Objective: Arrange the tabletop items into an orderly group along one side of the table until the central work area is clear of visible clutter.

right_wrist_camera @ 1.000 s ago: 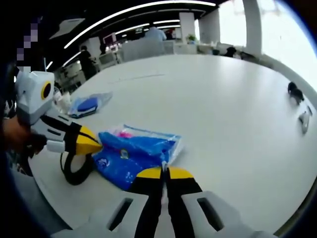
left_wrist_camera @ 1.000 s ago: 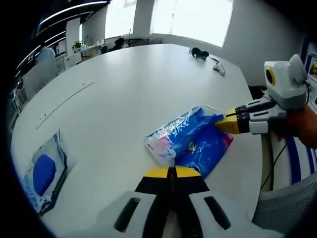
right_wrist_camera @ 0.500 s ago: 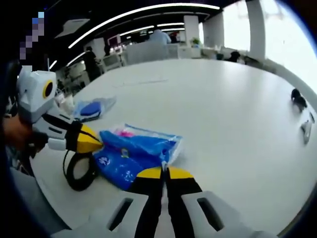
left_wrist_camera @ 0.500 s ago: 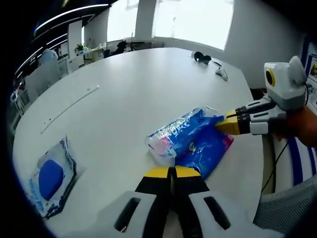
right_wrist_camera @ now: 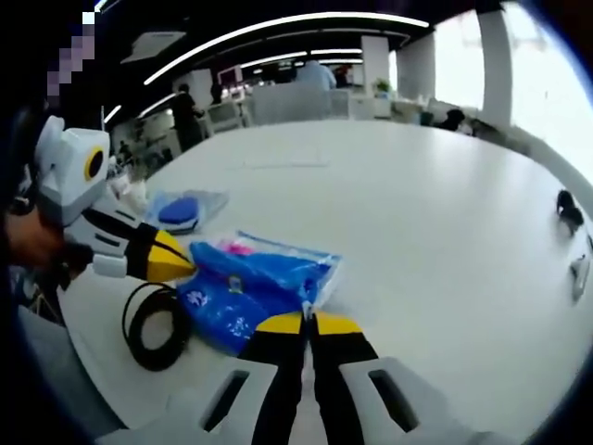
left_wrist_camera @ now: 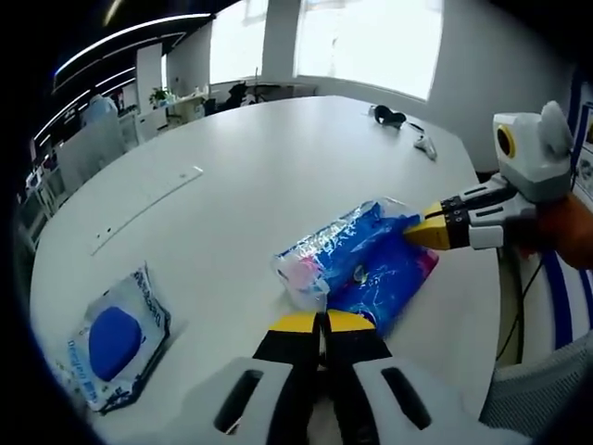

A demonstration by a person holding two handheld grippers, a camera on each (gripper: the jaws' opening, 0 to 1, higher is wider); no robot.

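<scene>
Two blue plastic packs (left_wrist_camera: pixel 371 269) lie overlapped near the table's edge, one with a pink and clear end. My left gripper (left_wrist_camera: pixel 322 322) is shut, its yellow tips just short of that clear end. My right gripper (left_wrist_camera: pixel 419 233) comes in from the right, shut, its tip touching the packs' far corner. In the right gripper view, the same packs (right_wrist_camera: pixel 250 283) lie between my right gripper (right_wrist_camera: pixel 310 323), shut at their near edge, and my left gripper (right_wrist_camera: pixel 181 267) at their left end. I cannot tell whether either tip pinches the plastic.
A clear packet with a blue round pad (left_wrist_camera: pixel 116 338) lies near the left table edge. A black cable coil (right_wrist_camera: pixel 156 326) sits under the left gripper. Black headphones (left_wrist_camera: pixel 389 116) and a small white item (left_wrist_camera: pixel 426 146) lie far across the white table (left_wrist_camera: pixel 259 167).
Both views have shifted a little with the hands. The packs and the two gripper tips keep the same places relative to each other.
</scene>
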